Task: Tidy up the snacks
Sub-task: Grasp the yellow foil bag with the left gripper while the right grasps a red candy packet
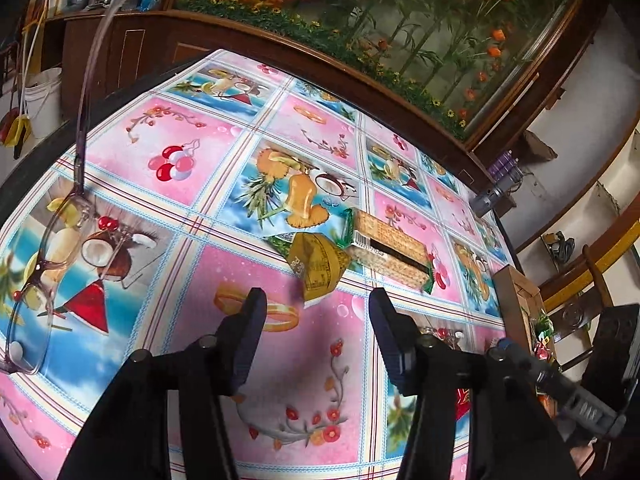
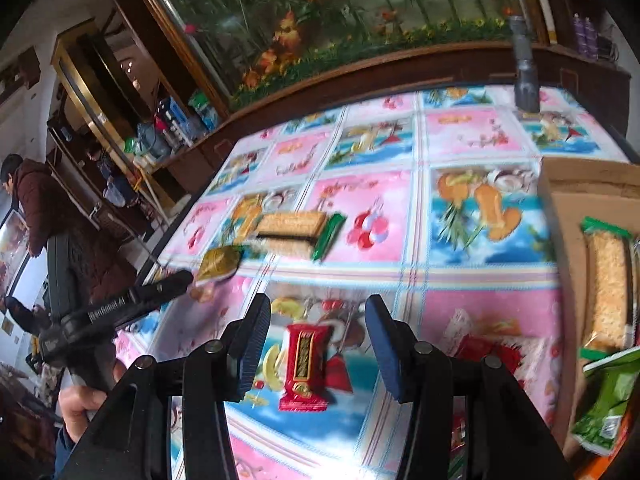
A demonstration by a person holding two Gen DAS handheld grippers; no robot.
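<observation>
1. The left tool (image 1: 318,300) hangs over the surface (image 1: 224,268) with its jaws spread and nothing between them; a small yellow-green snack packet (image 1: 320,266) lies just beyond the fingertips.
2. Just behind that packet, touching or overlapping it, lies a long pack of biscuits (image 1: 390,246) in clear wrap with green ends.
3. The right tool (image 2: 318,308) is also spread and empty, pointing down at a red snack bar (image 2: 306,360) that lies flat on the surface between the lines of its two fingers.
4. A cardboard box (image 2: 568,248) sits at the right edge of the surface and already holds a rice cracker pack (image 2: 608,292) and a green bag (image 2: 604,408), so it is probably where the snacks go.
5. The red bar looks light and fairly stiff, with a glossy wrapper that may slip; gripping across its narrow middle seems safest.
6. The yellow-green packet looks soft and crinkly; its bulging body should offer more hold than a loose corner.
7. The biscuits are likely brittle, so a gentle squeeze across the short width suits them.
8. A pair of glasses (image 1: 44,264) lies at the left, well apart from the snacks.
</observation>
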